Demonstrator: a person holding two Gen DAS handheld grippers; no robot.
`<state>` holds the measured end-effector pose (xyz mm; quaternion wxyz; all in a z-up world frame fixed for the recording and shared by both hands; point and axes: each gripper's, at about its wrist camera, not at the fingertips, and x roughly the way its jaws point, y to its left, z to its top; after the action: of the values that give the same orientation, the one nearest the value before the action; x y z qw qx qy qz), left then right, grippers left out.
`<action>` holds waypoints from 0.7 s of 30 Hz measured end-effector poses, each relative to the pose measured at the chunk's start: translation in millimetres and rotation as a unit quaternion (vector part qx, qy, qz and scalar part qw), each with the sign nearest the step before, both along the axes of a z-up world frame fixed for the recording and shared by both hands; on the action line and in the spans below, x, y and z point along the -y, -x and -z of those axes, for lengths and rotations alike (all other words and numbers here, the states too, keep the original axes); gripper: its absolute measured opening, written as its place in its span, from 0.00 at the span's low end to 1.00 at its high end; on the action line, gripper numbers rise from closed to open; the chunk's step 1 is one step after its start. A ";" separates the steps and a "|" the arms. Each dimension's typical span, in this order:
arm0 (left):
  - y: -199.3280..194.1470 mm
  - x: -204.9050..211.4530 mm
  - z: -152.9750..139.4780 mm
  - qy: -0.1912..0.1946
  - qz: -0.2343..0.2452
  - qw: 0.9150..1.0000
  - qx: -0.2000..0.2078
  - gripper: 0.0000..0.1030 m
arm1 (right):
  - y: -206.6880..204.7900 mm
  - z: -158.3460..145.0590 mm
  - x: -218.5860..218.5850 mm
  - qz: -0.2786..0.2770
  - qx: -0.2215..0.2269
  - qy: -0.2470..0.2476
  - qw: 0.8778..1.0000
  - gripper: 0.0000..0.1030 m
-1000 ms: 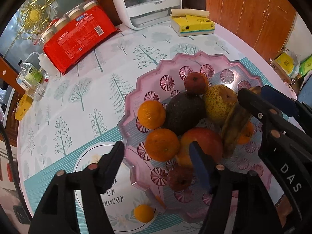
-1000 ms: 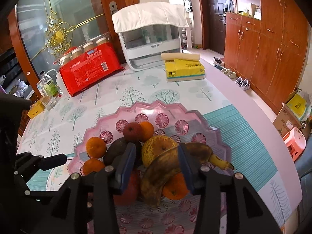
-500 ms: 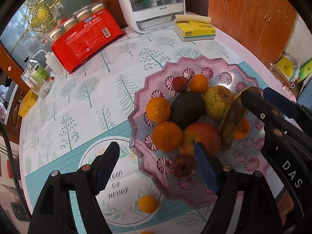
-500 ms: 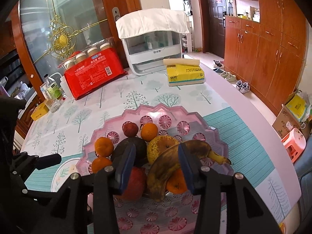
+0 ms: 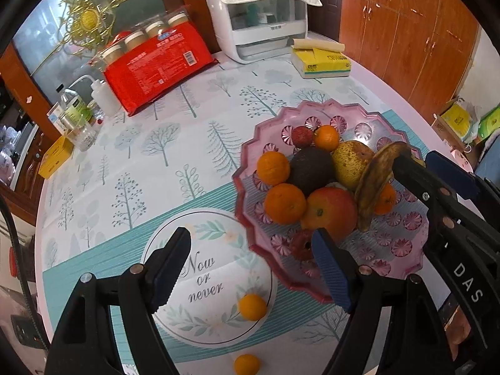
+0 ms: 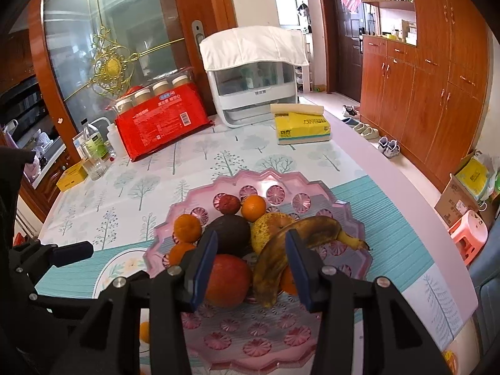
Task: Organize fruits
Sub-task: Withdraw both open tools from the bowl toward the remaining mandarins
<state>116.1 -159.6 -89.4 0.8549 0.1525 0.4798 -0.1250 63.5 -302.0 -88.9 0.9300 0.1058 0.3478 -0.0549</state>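
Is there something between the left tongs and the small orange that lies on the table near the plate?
No. The left tongs stand open above the orange, with only bare tablecloth between. The plate rim sits beside, to the right, not in the path.

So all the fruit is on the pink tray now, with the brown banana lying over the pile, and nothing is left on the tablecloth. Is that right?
Not quite. The brown banana does lie over the pile on the pink tray, but two small oranges remain on the tablecloth: one on the round printed patch, another nearer the camera. The left wrist view shows both.
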 end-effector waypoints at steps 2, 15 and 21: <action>3.7 -6.5 -1.8 0.002 -0.004 1.000 0.002 0.76 | 3.0 -1.3 -4.2 -0.002 0.000 0.002 1.000 0.45; 15.6 -57.3 -12.5 0.013 -0.017 1.000 0.005 0.77 | 27.4 -5.6 -37.6 -0.028 0.000 0.001 1.000 0.45; 10.4 -85.9 -10.4 0.020 0.005 1.000 -0.004 0.77 | 40.2 -1.8 -48.5 -0.020 -0.008 -0.006 1.000 0.45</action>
<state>105.7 -73.7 -79.1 0.8552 0.1371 0.4800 -0.1396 23.3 -253.5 -87.0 0.9275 0.1043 0.3572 -0.0350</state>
